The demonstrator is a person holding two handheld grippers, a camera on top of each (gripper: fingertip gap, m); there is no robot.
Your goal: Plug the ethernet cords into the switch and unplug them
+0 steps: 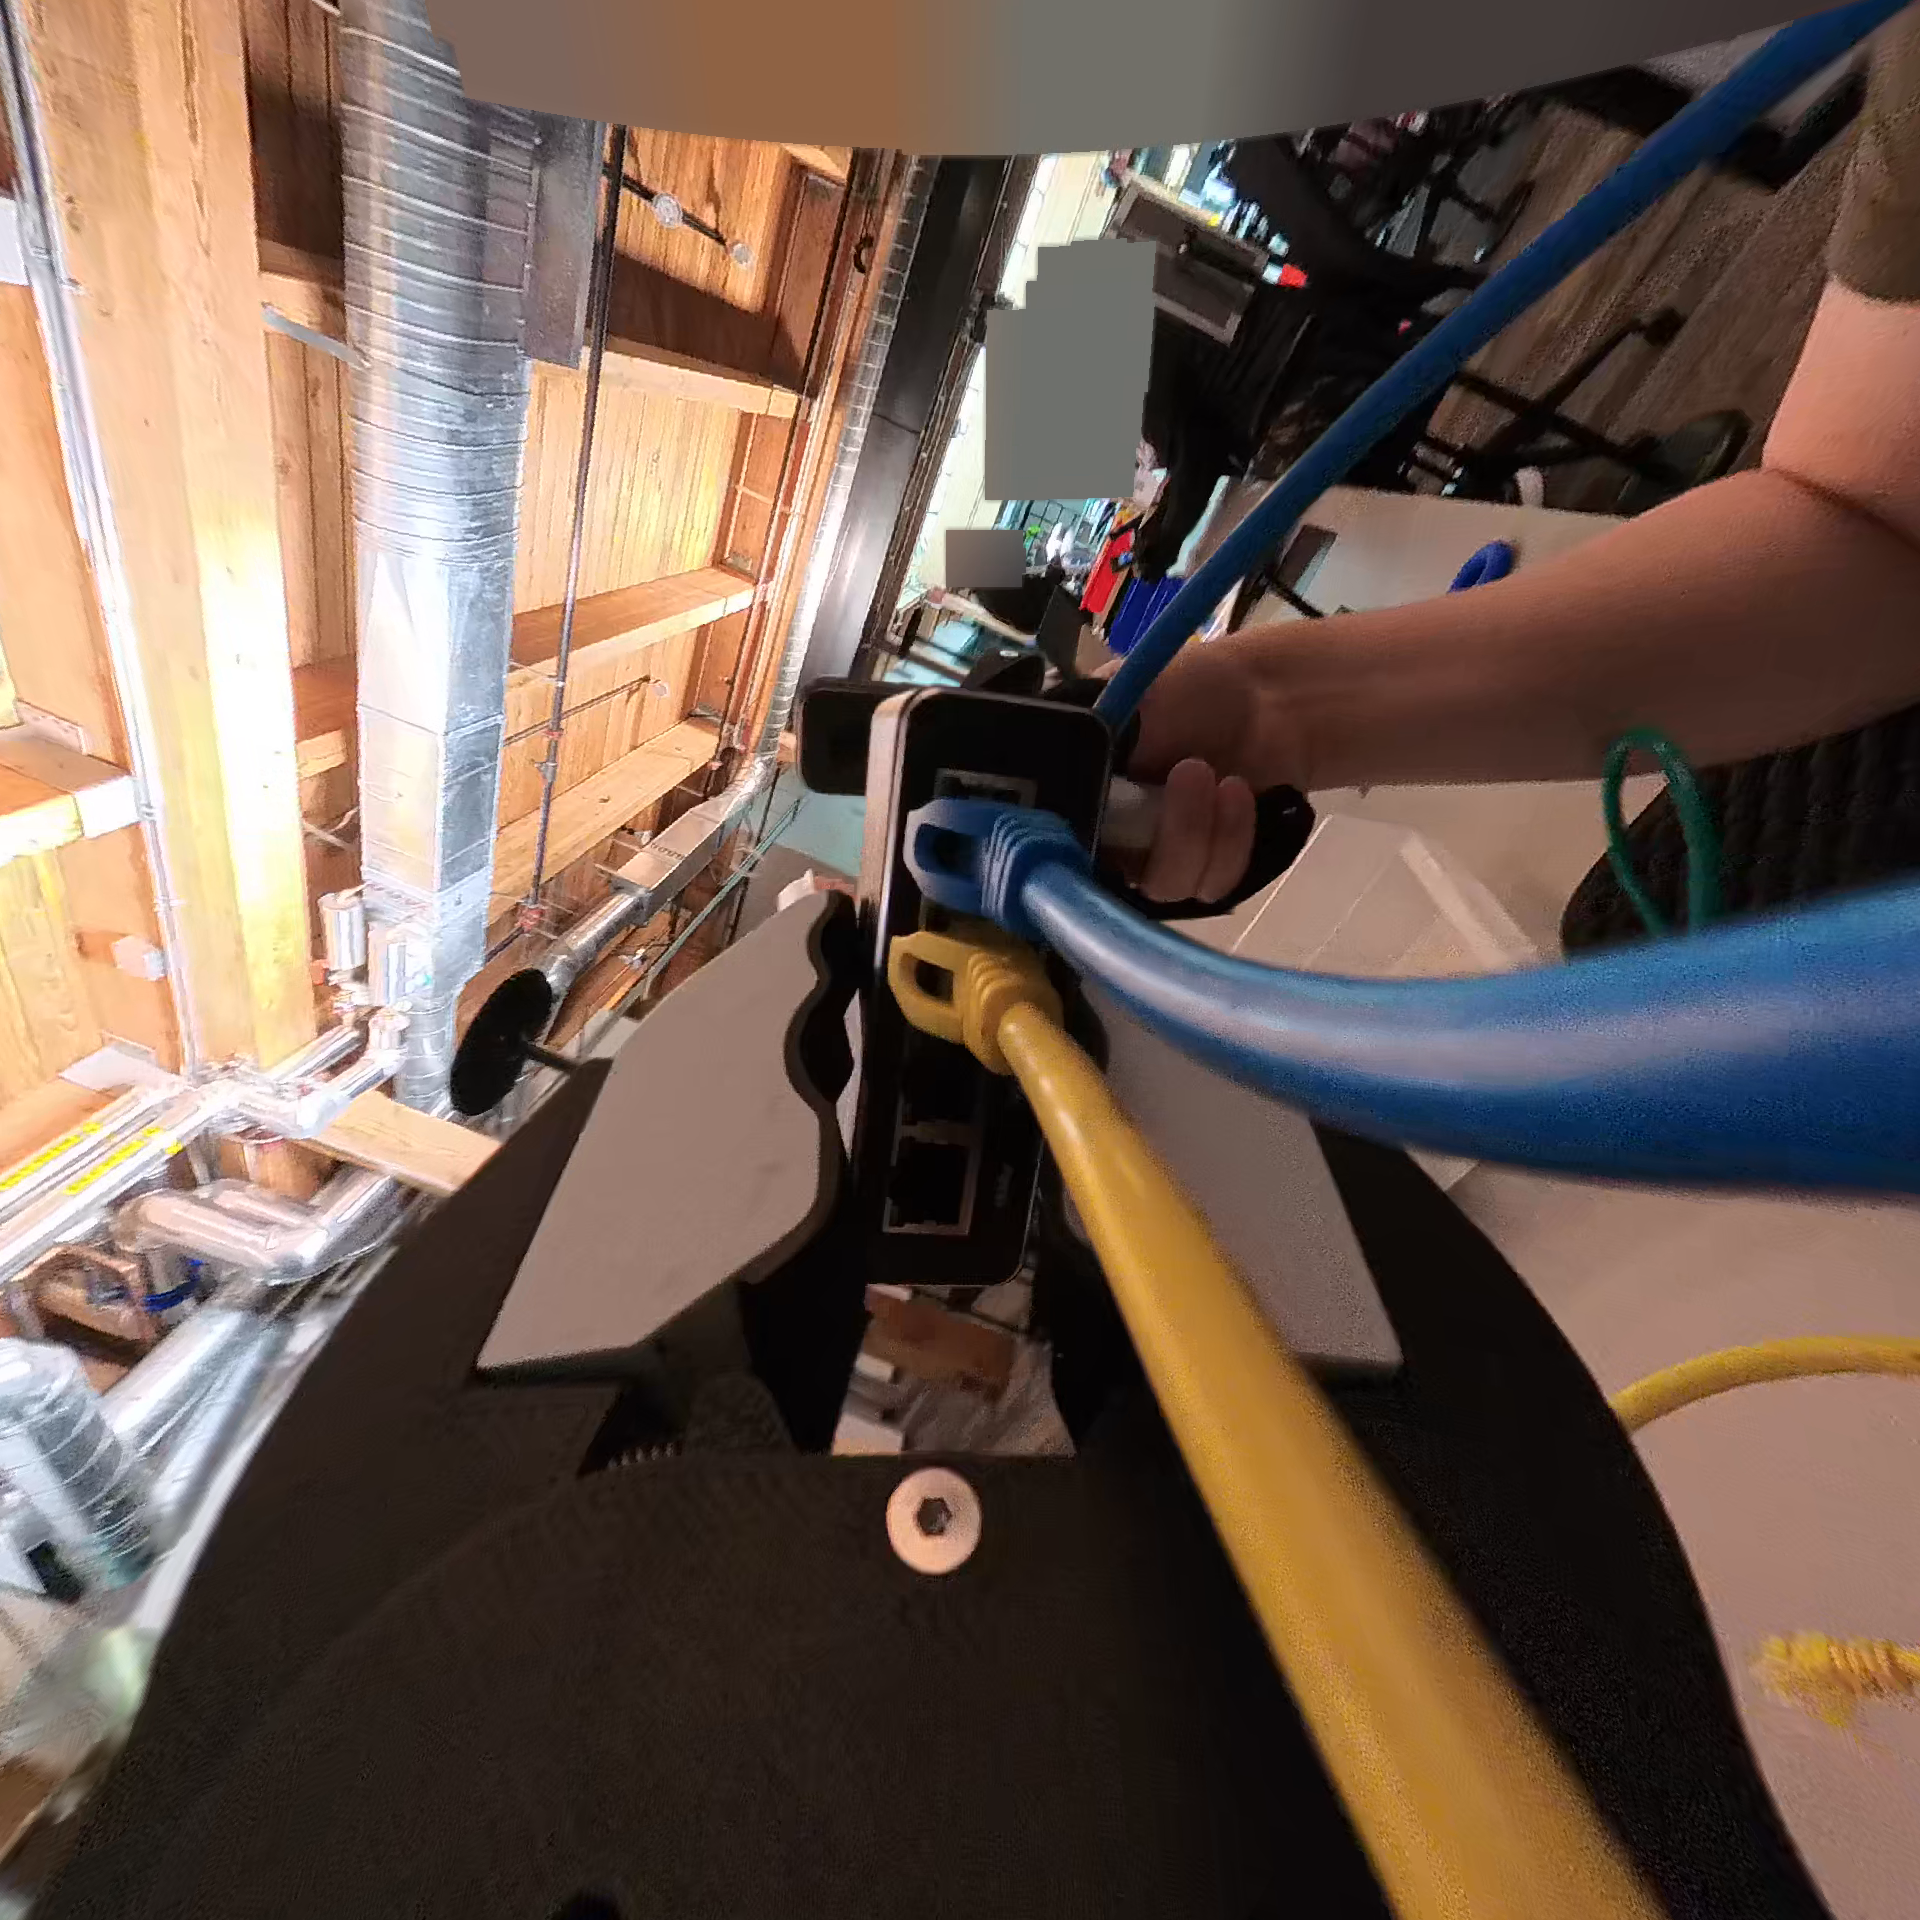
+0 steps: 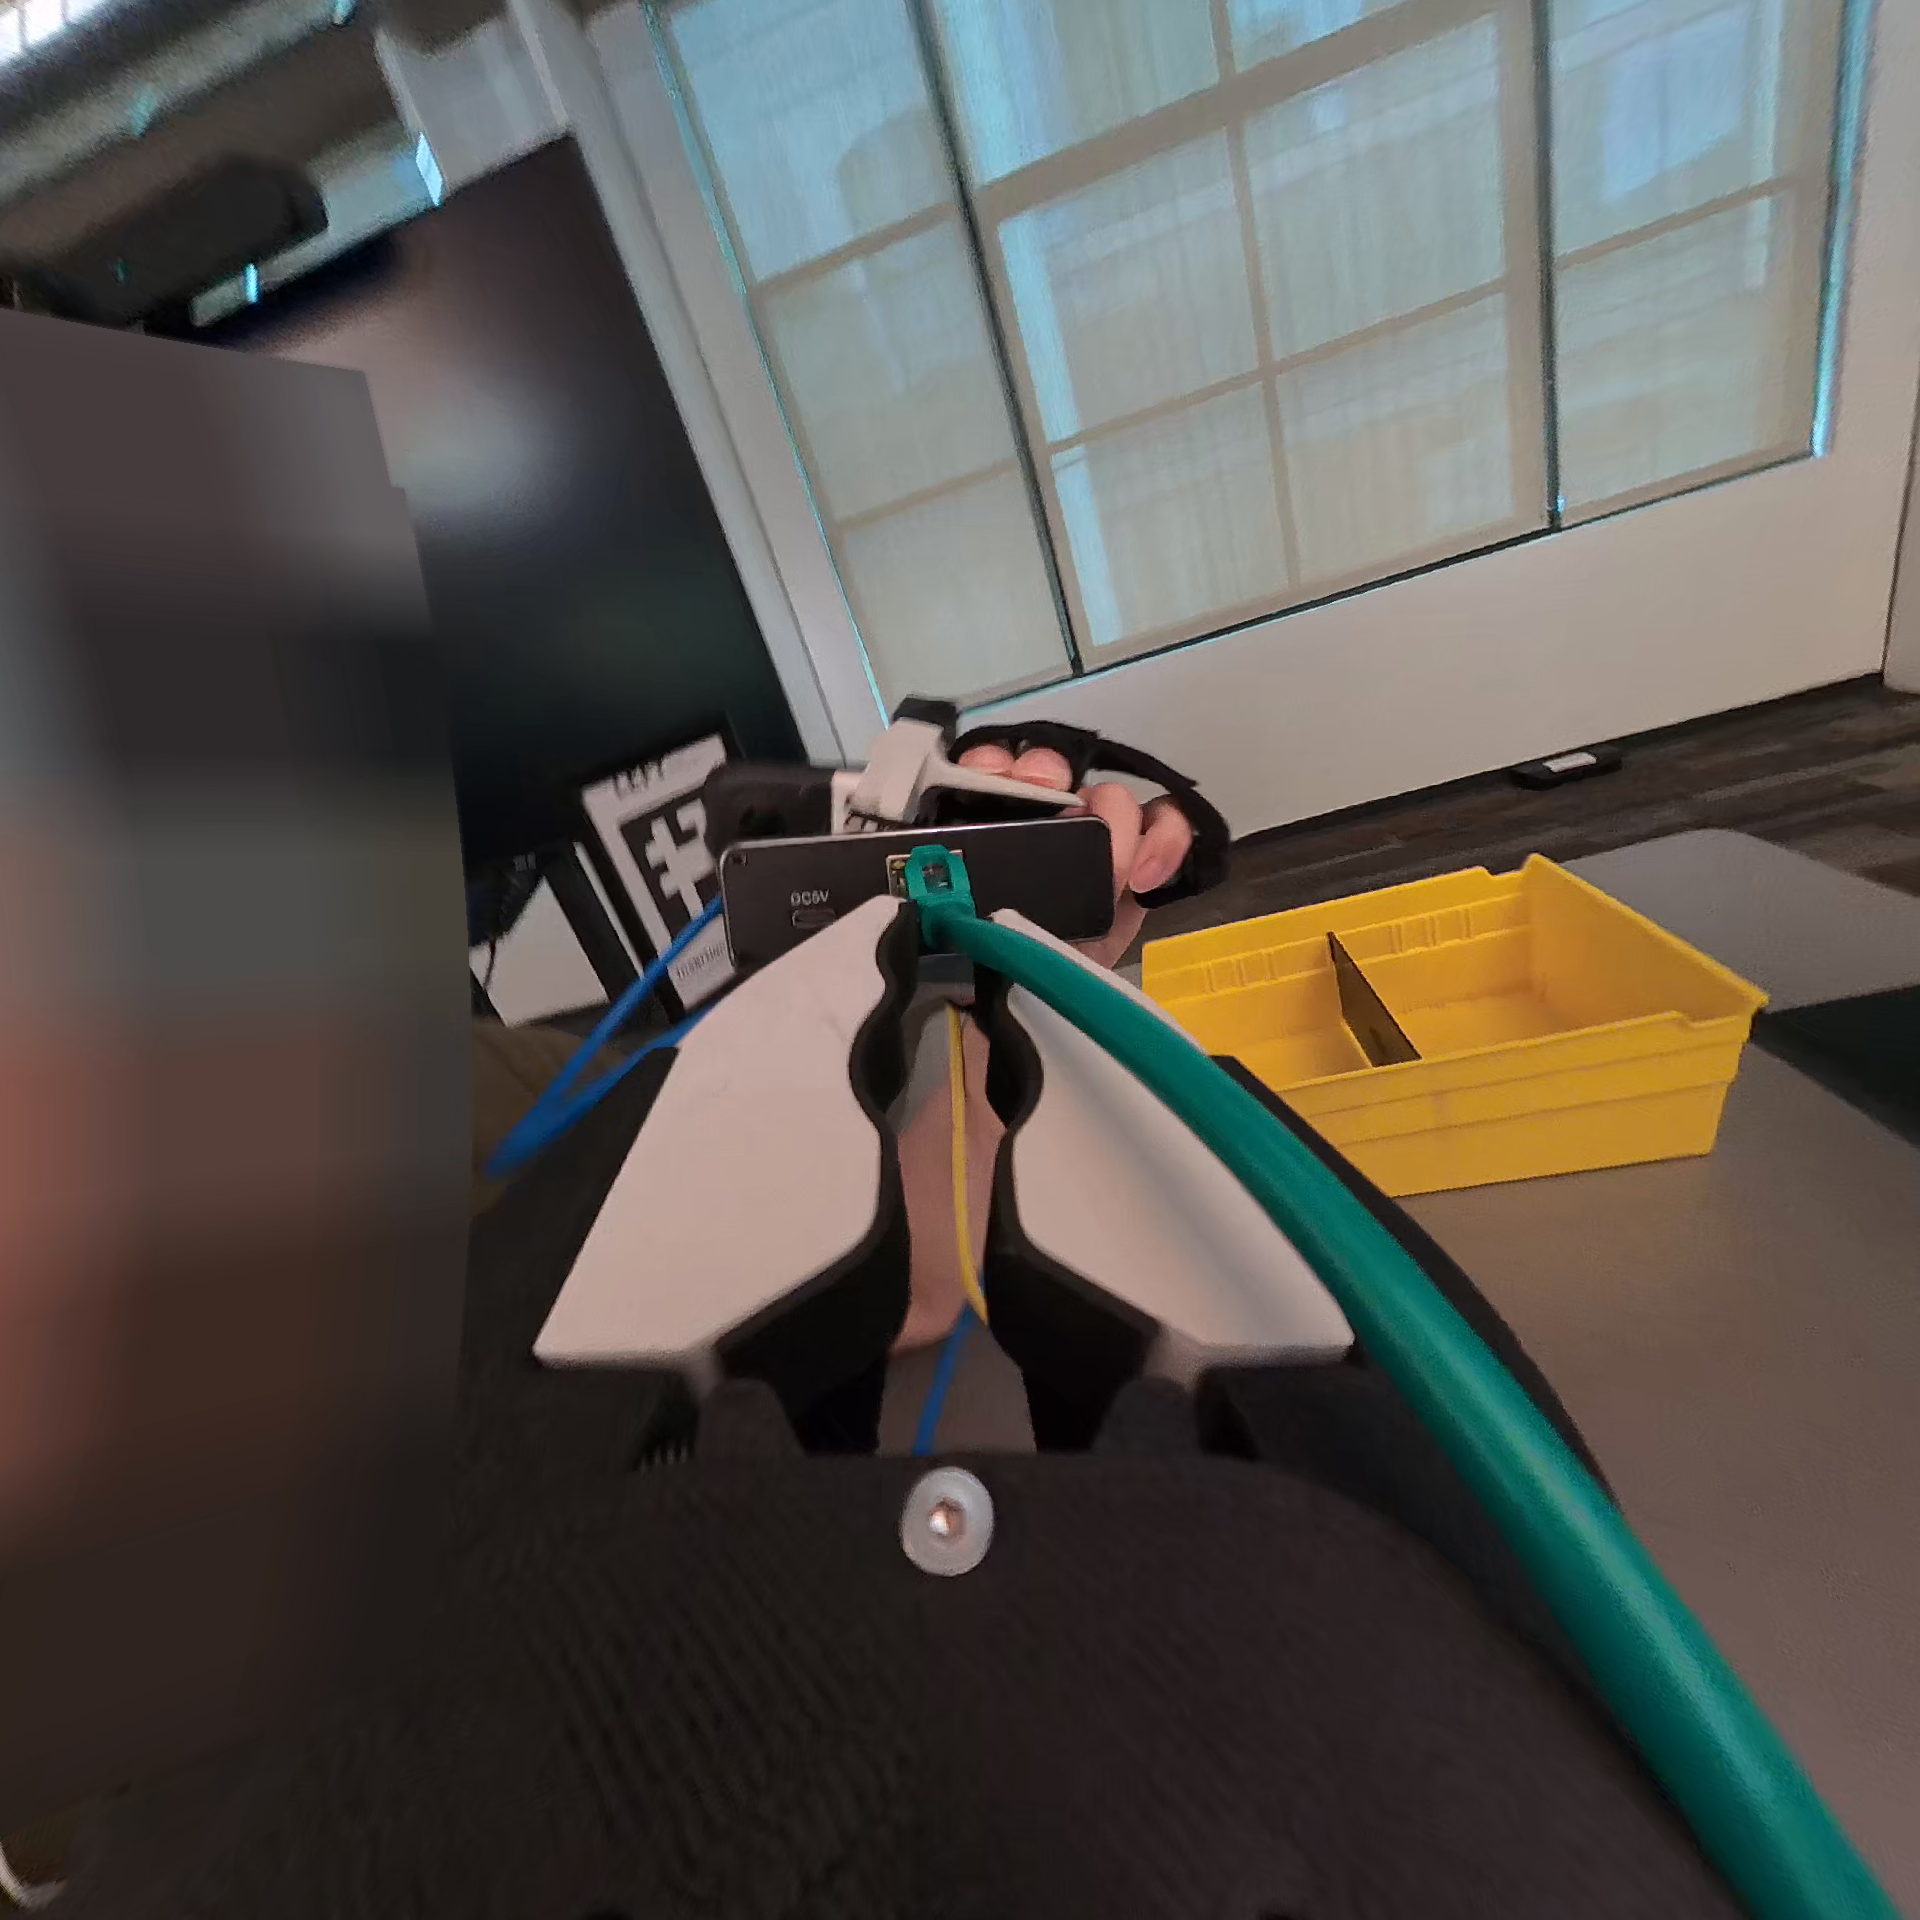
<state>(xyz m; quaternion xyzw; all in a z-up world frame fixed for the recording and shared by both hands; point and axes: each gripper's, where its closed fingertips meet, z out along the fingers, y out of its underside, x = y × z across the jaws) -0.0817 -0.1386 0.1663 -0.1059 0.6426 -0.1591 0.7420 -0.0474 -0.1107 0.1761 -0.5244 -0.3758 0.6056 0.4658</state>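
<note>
My left gripper is shut on the black switch, held edge-on with its port row facing the camera. A blue cord's plug and a yellow cord's plug sit in ports; the lower ports are empty. In the right wrist view the switch shows its other long side. My right gripper is shut on the green cord just behind its plug, which sits in a port there. The blue cord hangs below the switch.
A yellow divided bin stands on the grey table to the right. A loose yellow cord and a clear bin lie on the table. The person's arm reaches in from the right. A dark monitor stands behind. Across from one pair of fingers to the other is roughly 5 centimeters.
</note>
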